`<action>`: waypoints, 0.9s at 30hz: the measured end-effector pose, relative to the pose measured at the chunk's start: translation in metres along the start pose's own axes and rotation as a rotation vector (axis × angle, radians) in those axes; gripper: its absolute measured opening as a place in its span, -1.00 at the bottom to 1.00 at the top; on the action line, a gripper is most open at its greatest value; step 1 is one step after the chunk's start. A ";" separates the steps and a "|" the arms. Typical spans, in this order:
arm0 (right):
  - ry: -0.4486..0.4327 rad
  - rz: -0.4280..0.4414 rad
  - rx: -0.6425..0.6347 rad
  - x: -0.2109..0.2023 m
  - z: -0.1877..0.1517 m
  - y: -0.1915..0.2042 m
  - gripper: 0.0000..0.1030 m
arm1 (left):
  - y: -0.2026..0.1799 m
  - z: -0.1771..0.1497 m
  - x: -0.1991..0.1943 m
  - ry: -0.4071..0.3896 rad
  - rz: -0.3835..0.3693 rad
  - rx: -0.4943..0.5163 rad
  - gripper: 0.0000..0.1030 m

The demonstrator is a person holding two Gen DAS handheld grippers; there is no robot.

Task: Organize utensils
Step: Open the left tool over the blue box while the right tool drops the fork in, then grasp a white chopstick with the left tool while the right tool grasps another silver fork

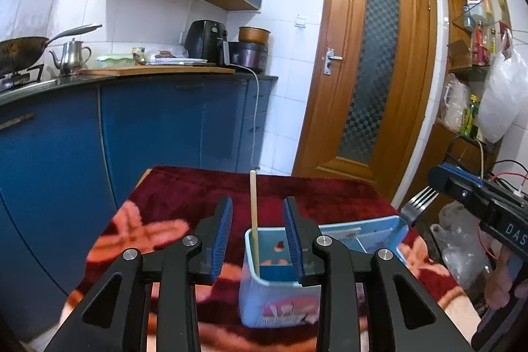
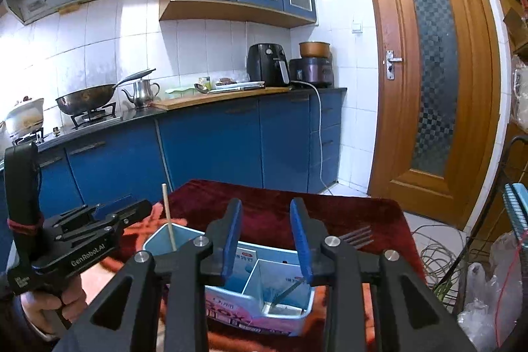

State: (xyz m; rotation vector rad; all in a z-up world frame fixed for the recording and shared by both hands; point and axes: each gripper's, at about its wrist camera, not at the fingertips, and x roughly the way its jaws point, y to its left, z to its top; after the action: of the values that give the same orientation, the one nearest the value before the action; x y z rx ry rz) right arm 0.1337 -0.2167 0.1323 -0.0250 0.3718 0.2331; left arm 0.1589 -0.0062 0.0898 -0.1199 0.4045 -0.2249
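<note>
A light blue divided organizer box point(image 1: 280, 305) stands on the red floral tablecloth point(image 1: 198, 187). A wooden chopstick point(image 1: 253, 213) stands upright in its left compartment. My left gripper point(image 1: 258, 203) is open, its blue pads on either side of the chopstick without touching it. A metal fork point(image 1: 417, 203) leans out of the box's right end, tines up. In the right wrist view my right gripper point(image 2: 266, 207) hangs open over the box point(image 2: 231, 302) with nothing between its pads. The fork point(image 2: 358, 236) rests in the right compartment, and the chopstick point(image 2: 168, 220) stands at the left beside the left gripper point(image 2: 132, 210).
Blue kitchen cabinets point(image 2: 211, 154) carry a wok point(image 2: 85, 101), a kettle point(image 2: 143, 93) and an air fryer point(image 2: 267, 65) behind the table. A wooden door point(image 2: 429, 71) is at the right. Cables and plastic bags point(image 2: 478, 302) lie on the floor to the right.
</note>
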 end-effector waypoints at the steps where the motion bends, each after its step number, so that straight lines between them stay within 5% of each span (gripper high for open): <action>1: 0.005 -0.004 -0.002 -0.004 -0.001 0.001 -0.34 | 0.001 0.000 -0.004 0.006 0.000 0.001 -0.36; 11: 0.132 -0.005 0.020 -0.025 -0.023 0.005 -0.33 | 0.005 -0.012 -0.040 0.103 0.043 0.066 -0.35; 27: 0.519 -0.017 0.104 -0.016 -0.098 -0.016 -0.32 | 0.012 -0.060 -0.043 0.395 0.067 0.146 -0.24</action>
State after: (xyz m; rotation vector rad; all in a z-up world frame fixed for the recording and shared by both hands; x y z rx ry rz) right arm 0.0878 -0.2423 0.0468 0.0140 0.8991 0.1879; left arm 0.0982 0.0112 0.0492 0.0841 0.7817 -0.2115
